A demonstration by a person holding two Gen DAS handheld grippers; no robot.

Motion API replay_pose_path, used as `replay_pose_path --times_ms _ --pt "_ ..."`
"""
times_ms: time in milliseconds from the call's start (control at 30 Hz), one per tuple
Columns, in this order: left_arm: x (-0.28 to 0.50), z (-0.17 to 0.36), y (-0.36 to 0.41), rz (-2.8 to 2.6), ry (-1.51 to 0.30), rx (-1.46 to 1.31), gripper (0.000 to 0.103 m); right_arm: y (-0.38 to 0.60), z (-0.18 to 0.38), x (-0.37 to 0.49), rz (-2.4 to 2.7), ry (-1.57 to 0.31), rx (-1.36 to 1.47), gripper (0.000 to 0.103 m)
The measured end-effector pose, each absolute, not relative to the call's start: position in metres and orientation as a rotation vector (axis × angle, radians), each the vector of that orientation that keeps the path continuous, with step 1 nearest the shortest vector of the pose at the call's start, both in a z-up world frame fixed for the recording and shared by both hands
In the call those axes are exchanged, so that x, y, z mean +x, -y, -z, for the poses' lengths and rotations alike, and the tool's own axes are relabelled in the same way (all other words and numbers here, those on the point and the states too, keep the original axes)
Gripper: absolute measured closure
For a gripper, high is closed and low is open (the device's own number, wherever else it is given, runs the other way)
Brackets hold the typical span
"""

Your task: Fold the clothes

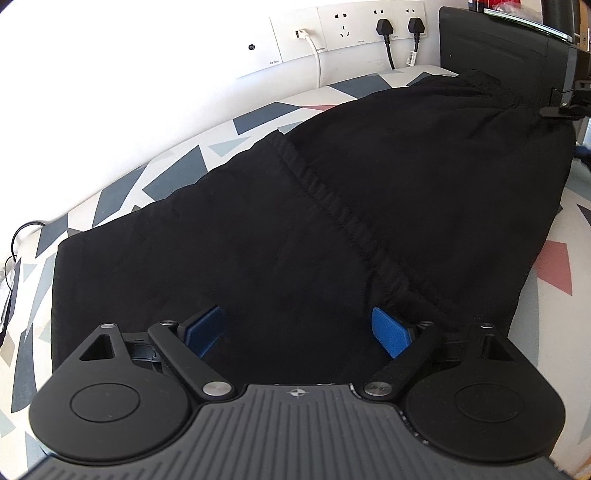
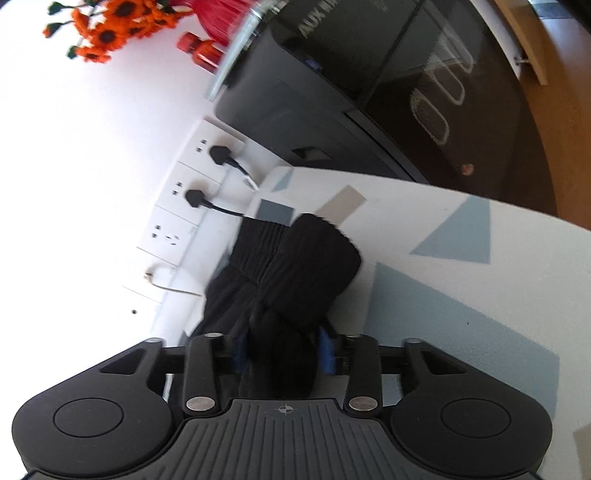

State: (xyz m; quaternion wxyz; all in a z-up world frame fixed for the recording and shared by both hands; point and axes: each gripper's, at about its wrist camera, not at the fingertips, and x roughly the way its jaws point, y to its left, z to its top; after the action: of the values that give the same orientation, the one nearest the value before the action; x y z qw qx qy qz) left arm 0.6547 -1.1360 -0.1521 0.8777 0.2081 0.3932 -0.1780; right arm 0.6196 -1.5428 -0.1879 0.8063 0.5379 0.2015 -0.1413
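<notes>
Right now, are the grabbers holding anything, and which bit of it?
The right gripper pinches a bunched fold of the black garment. The left gripper is open over it, holding nothing.

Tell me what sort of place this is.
Probably a home room or a staged one: wall sockets with plugs, orange flowers, a black appliance, and a patterned table bearing a black garment.

bright daylight blows the wall [image 1: 147, 74] out to near white in both views. the black garment [image 1: 332, 221] loses fold detail. fisheye bends the edges; the right view is motion-blurred, worst at the flowers [image 2: 107, 33].
</notes>
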Motion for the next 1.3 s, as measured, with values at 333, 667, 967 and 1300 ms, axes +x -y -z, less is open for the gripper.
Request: replay_pose_path --times_ms 333,667,967,1300 --pt "0.66 0.151 1.13 0.384 -0.852 0.399 0.012 1.53 0.186 0.634 0.328 -0.405 1.134 0.081" --pt "0.66 0.151 1.111 0.446 -0.918 0.322 0.012 1.508 0.158 0.581 0.352 -0.416 1.038 0.085" --pt "0.64 0.152 1.099 0.534 -0.93 0.364 0.012 1.492 0.161 0.501 0.434 -0.469 1.092 0.085" --pt "0.633 0.149 1.108 0.517 -0.884 0.398 0.012 1.493 0.183 0.486 0.444 -0.402 1.147 0.059"
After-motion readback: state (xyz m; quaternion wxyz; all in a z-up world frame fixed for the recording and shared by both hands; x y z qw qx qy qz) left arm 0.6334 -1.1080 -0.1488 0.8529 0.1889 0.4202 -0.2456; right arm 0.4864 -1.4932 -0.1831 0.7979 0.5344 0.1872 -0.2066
